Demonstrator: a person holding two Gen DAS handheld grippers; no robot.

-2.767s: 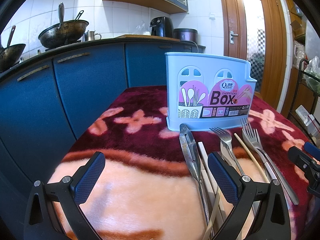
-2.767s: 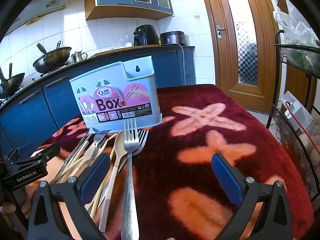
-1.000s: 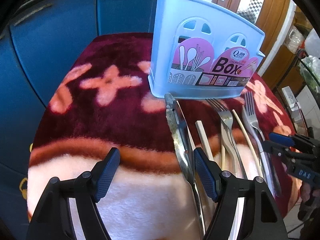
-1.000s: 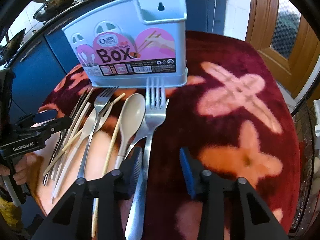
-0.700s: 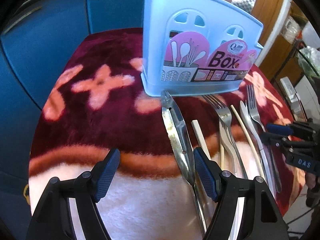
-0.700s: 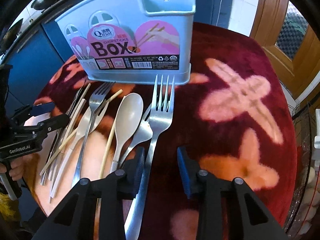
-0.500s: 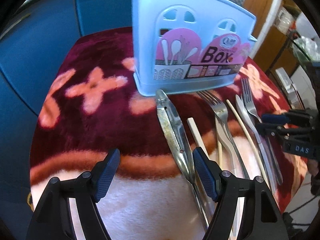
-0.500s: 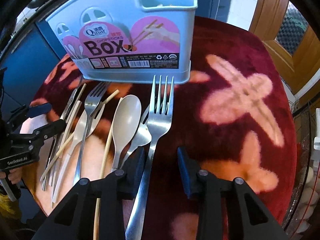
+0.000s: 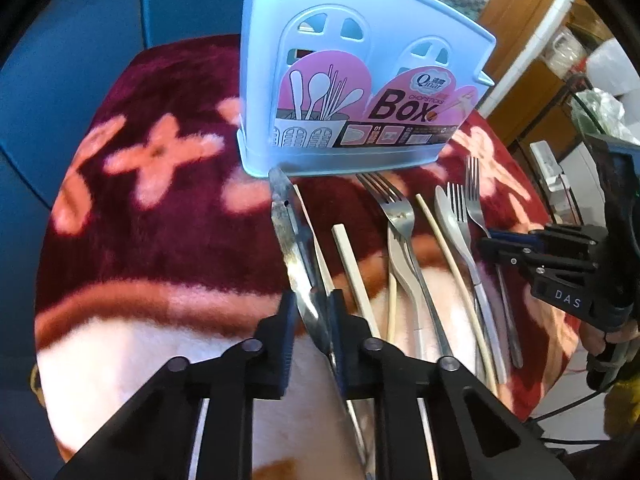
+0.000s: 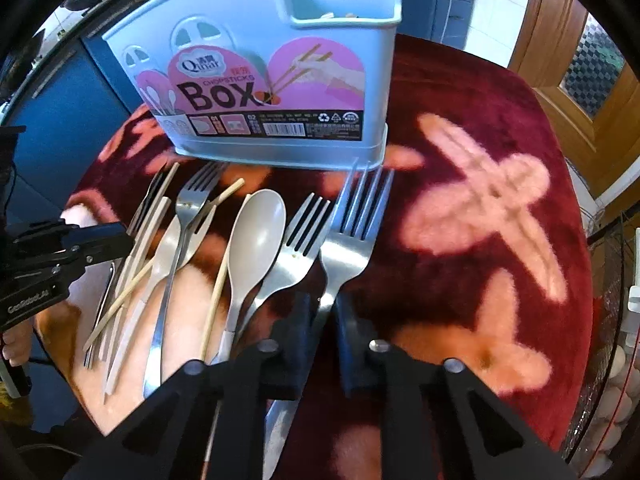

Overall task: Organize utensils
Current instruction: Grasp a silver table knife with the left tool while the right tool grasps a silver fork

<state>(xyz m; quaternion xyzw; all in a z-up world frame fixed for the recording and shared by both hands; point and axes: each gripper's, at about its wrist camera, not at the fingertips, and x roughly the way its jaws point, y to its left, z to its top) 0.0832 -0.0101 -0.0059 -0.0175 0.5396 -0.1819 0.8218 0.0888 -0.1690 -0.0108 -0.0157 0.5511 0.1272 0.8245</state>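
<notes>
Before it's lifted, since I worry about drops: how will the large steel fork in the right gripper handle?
The large steel fork is probably rigid and won't flex. Its polished handle looks slick, and the right gripper is closing on the narrow neck, so it may pivot. The wide tined head looks heavy and may tip the fork forward.

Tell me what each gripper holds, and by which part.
Left gripper is closing on the metal tongs, partway along their arms. Right gripper is closing on the big fork, at its handle just below the head.
</notes>
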